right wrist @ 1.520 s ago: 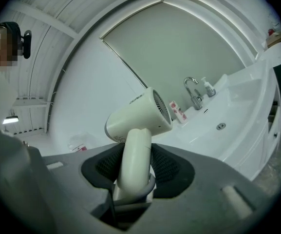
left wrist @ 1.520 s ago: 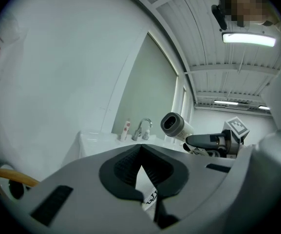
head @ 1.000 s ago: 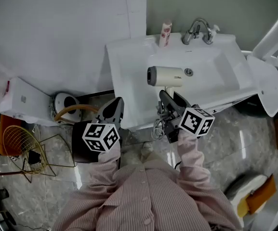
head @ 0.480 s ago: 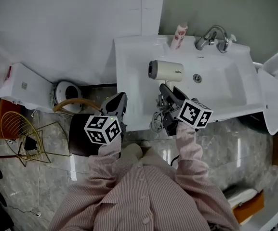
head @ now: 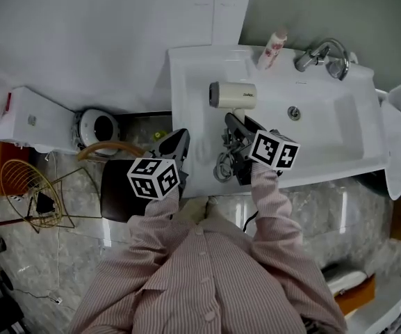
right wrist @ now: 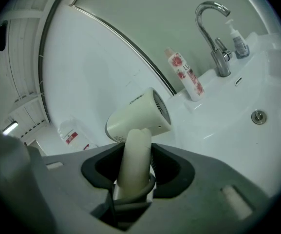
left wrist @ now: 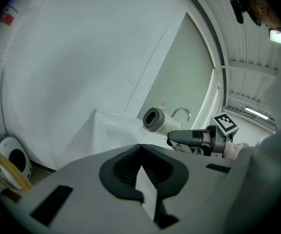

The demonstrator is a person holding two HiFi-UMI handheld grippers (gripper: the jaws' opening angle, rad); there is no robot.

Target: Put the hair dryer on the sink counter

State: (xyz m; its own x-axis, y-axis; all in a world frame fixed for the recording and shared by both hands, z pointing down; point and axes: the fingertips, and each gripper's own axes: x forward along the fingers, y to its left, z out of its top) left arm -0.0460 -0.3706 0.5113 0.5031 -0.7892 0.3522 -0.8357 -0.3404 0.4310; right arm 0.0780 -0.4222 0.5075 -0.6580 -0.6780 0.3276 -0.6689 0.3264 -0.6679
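A cream hair dryer [head: 233, 94] hangs over the left part of the white sink [head: 186, 75], its barrel lying crosswise with the nozzle to the left. My right gripper [head: 236, 124] is shut on its handle [right wrist: 133, 155], which stands up between the jaws; the coiled cord [head: 222, 162] dangles under the gripper at the sink's front rim. In the left gripper view the hair dryer [left wrist: 156, 119] shows end-on above the basin. My left gripper [head: 174, 145] is at the sink's front left corner, shut, with nothing in it.
A chrome faucet [head: 322, 53], a flowered bottle [head: 272, 47] and the drain [head: 294, 112] are on the sink. On the floor to the left are a white box [head: 30, 120], a round appliance [head: 97, 126], a wire basket [head: 26, 197] and a dark stool [head: 120, 190].
My right gripper has carried the hair dryer farther in over the sink from its front edge. The left gripper has come up closer to the sink's front left corner.
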